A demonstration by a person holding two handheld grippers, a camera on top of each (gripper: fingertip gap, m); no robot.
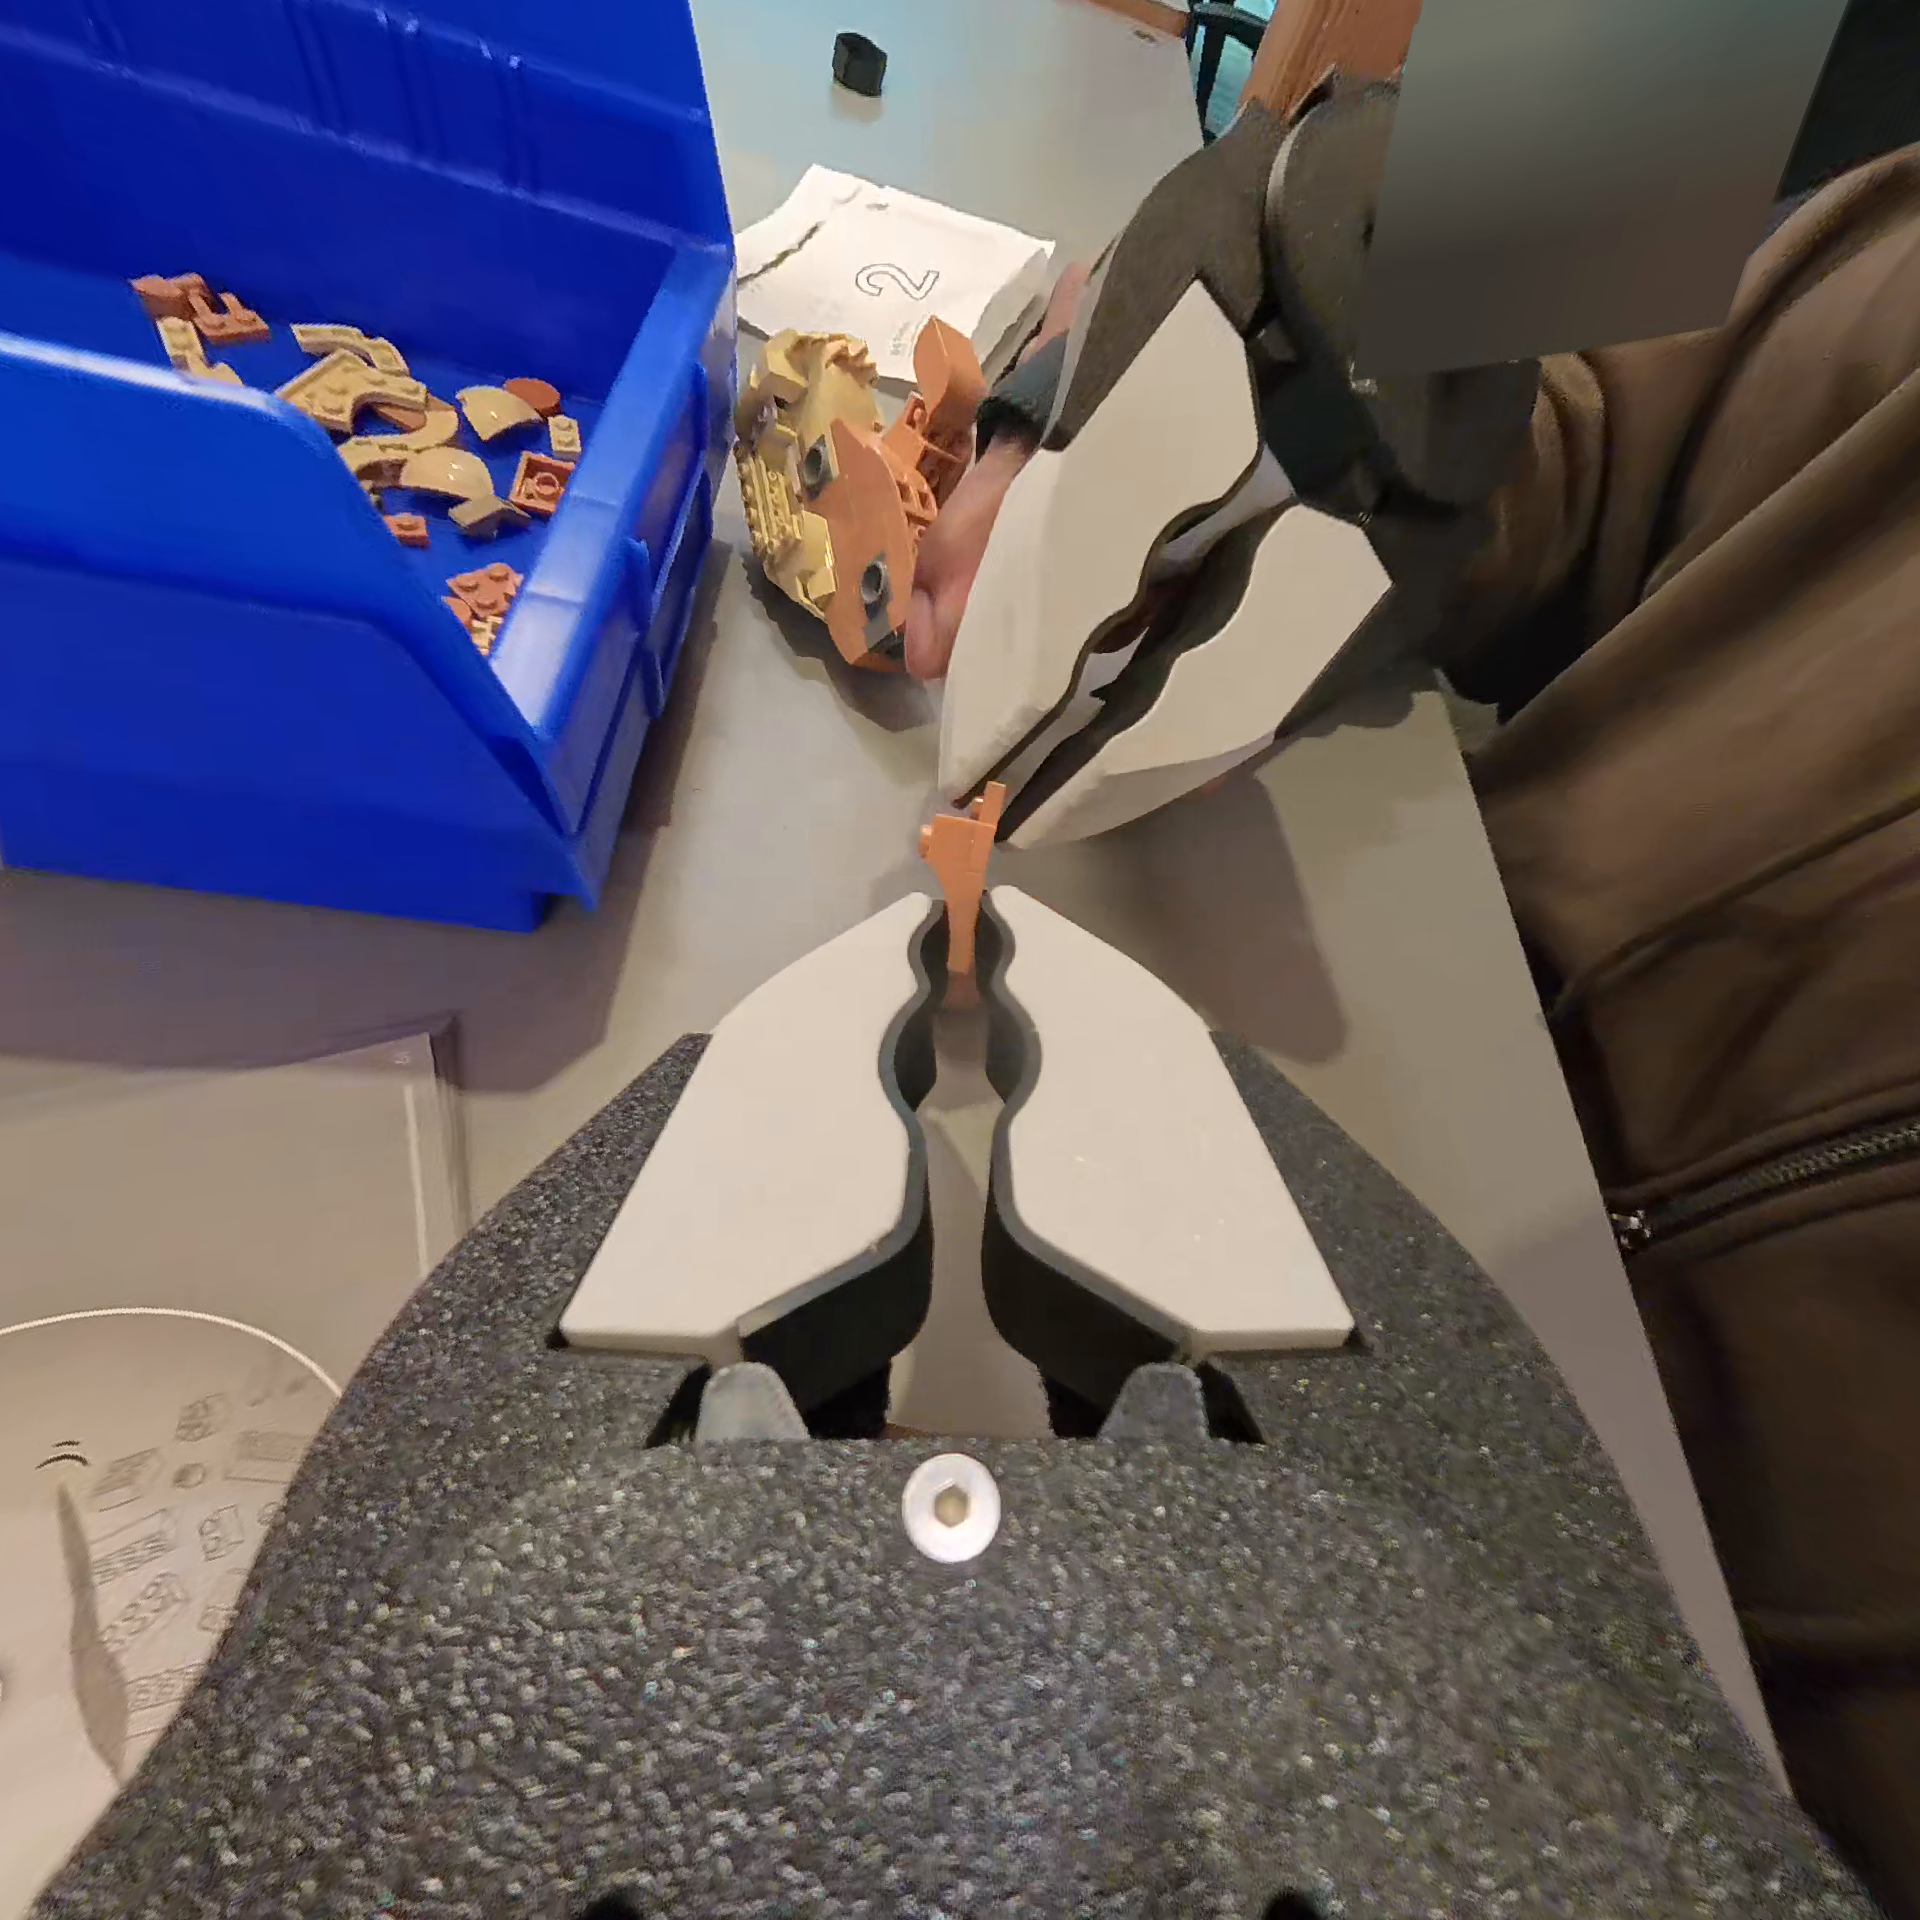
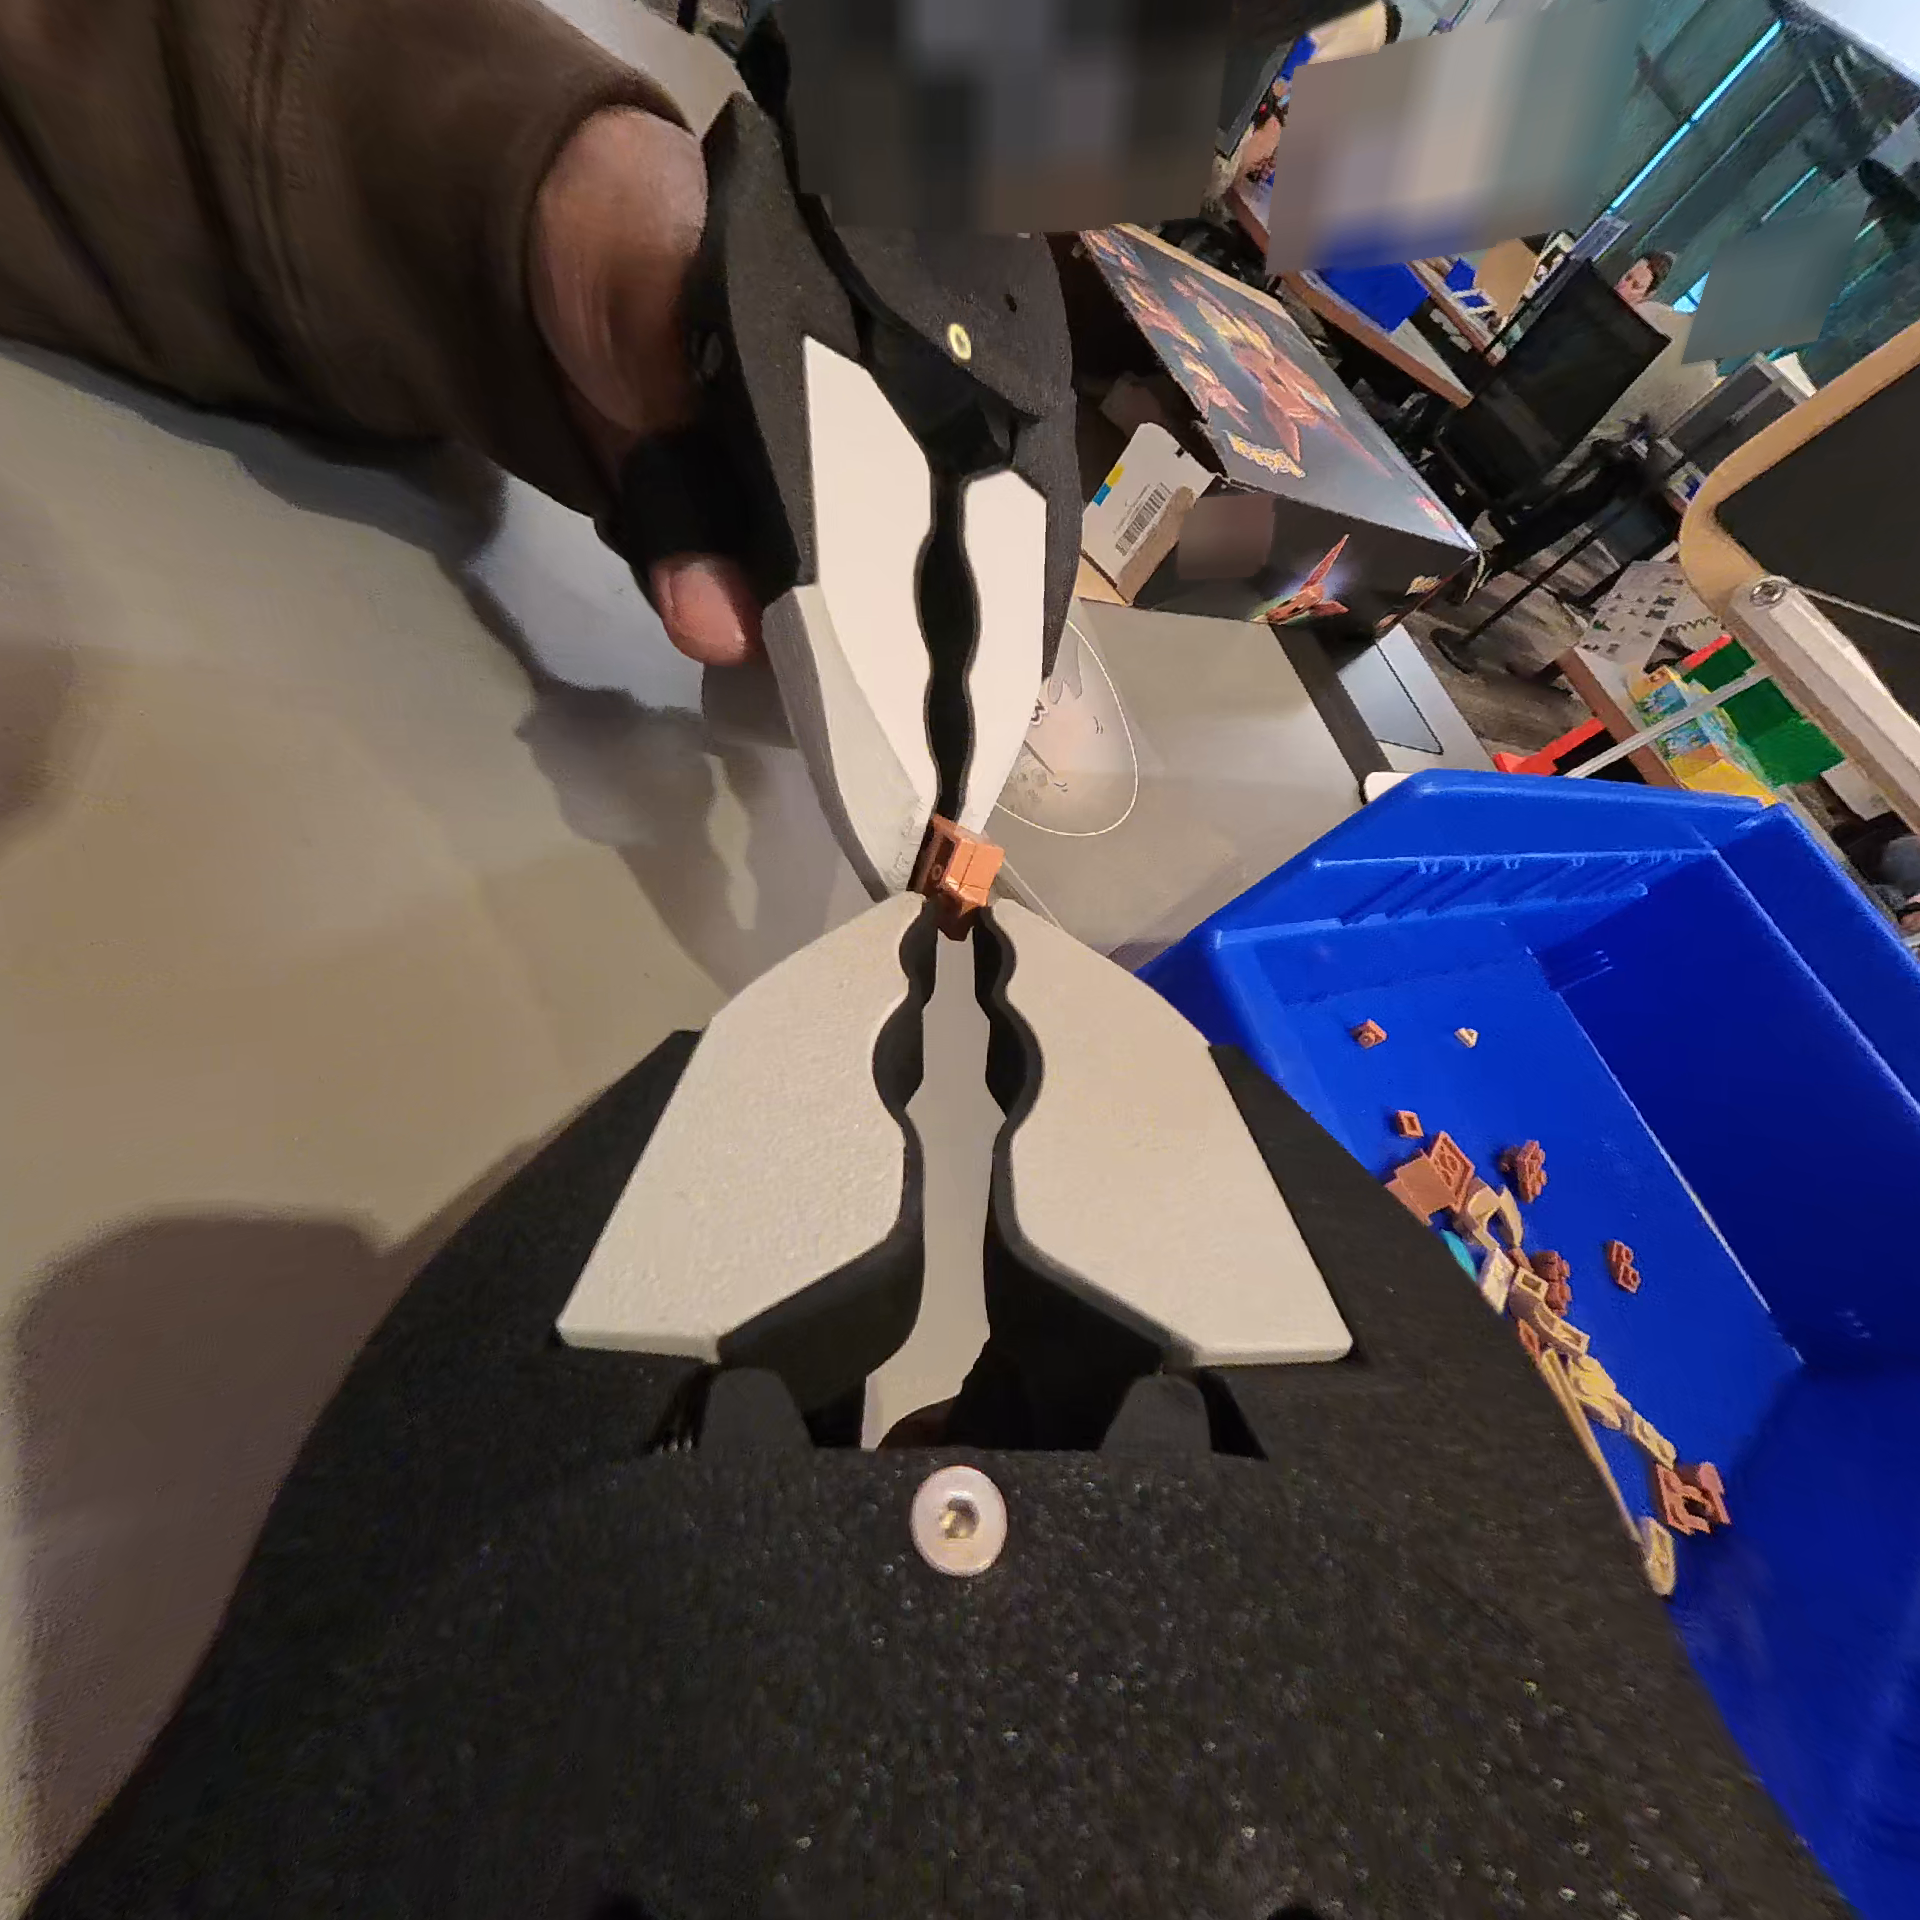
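meeting tip to tip above the smooth grey table (image 1: 790,790), both grippers pinch one small orange brick piece (image 1: 964,868), a flat, stepped bit of glossy plastic. left gripper (image 1: 958,914) is clenched on its thin lower blade, pale matte fingers (image 1: 831,1039) with wavy dark rubber edges pressing either side. right gripper (image 1: 987,821), slanting in from the far right, is clamped on the piece's upper end; from its own view the same piece (image 2: 961,868) looks like a blocky cluster wedged at the fingertips (image 2: 956,930). both bodies are rough black speckled foam. far left sits a shiny blue plastic bin (image 1: 582,582) with tan and orange curved and square bricks (image 1: 416,416) scattered in it. just right of the bin lies a lumpy tan and orange brick model (image 1: 831,499), a torn white paper bag (image 1: 935,270) behind it. near left, a clear bag with printed brick outlines (image 1: 156,1538). a brown ribbed sleeve (image 1: 1714,727) fills the right side.
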